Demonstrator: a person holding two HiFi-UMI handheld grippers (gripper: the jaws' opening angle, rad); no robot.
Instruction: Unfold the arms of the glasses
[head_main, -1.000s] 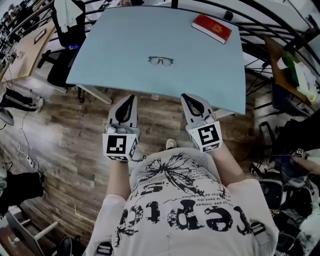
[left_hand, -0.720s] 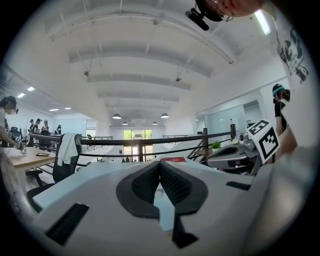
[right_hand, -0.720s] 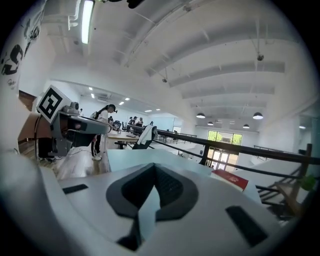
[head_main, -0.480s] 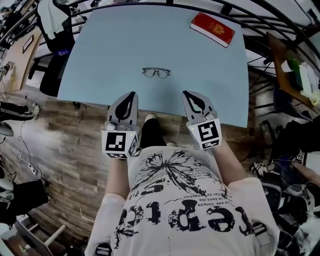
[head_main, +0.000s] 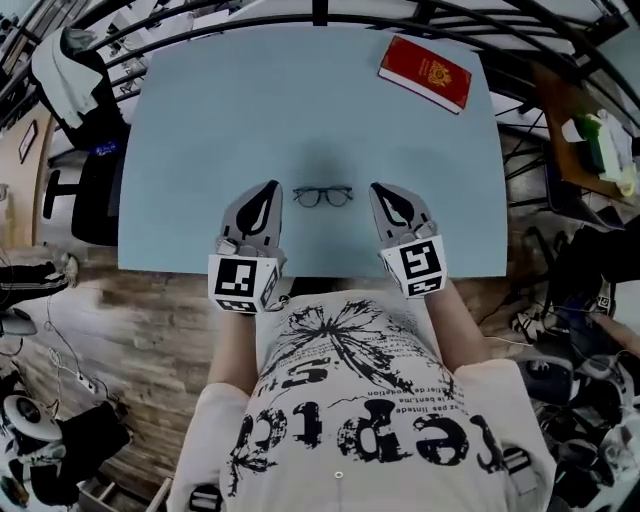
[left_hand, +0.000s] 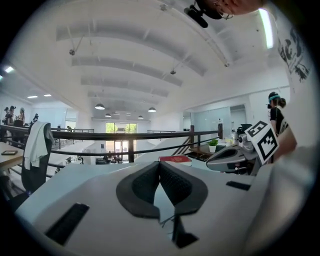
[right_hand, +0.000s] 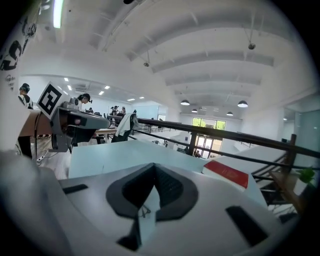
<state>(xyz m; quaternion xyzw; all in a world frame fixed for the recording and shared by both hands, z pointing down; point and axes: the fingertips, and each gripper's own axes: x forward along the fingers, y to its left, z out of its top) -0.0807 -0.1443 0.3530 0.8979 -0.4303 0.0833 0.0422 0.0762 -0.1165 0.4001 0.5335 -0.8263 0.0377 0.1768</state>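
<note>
Dark thin-framed glasses (head_main: 323, 196) lie on the light blue table (head_main: 200, 120), near its front edge, and whether their arms are folded I cannot make out. My left gripper (head_main: 271, 186) hovers just left of them and my right gripper (head_main: 378, 190) just right, both apart from the frame. Both are shut with nothing held. In the left gripper view the jaws (left_hand: 160, 163) meet at the tips, and a sliver of the glasses (left_hand: 167, 220) shows below them. The right gripper view shows its shut jaws (right_hand: 154, 166) and a bit of the glasses (right_hand: 144, 211).
A red book (head_main: 424, 73) lies at the table's far right corner. A black railing (head_main: 300, 15) runs behind the table. A chair with a white garment (head_main: 75, 80) stands to the left, and cluttered desks and bags (head_main: 590, 150) to the right.
Both grippers have moved forward from over the wooden floor to over the table's front edge, and now flank the glasses. The table has come closer in the head view.
</note>
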